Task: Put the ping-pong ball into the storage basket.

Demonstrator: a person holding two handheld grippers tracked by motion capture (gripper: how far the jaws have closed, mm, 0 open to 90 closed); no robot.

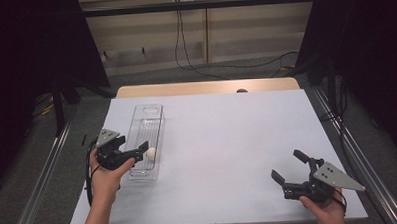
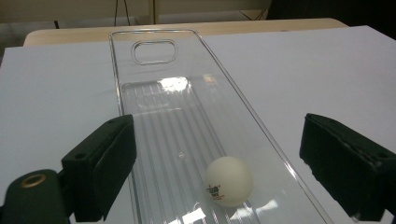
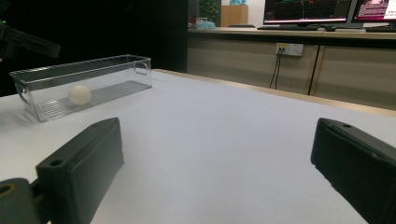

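Observation:
A clear plastic bin [image 1: 146,125] lies lengthwise on the left side of the white table. A white ping-pong ball [image 1: 151,153] rests on its ribbed floor near the near end. In the left gripper view the ball [image 2: 228,180] sits inside the bin [image 2: 159,51], below and between the spread jaws. My left gripper [image 1: 133,147] hovers open over the bin's near end, empty. My right gripper [image 1: 289,166] is open and empty near the table's front right. The right gripper view shows the bin [image 3: 116,63] and ball [image 3: 79,94] far off at the left.
A white sheet [image 1: 227,136] covers the table, with a wooden strip [image 1: 205,86] at the far edge. Black frames and cables stand beyond it. Monitors [image 3: 308,10] sit on a counter in the right gripper view.

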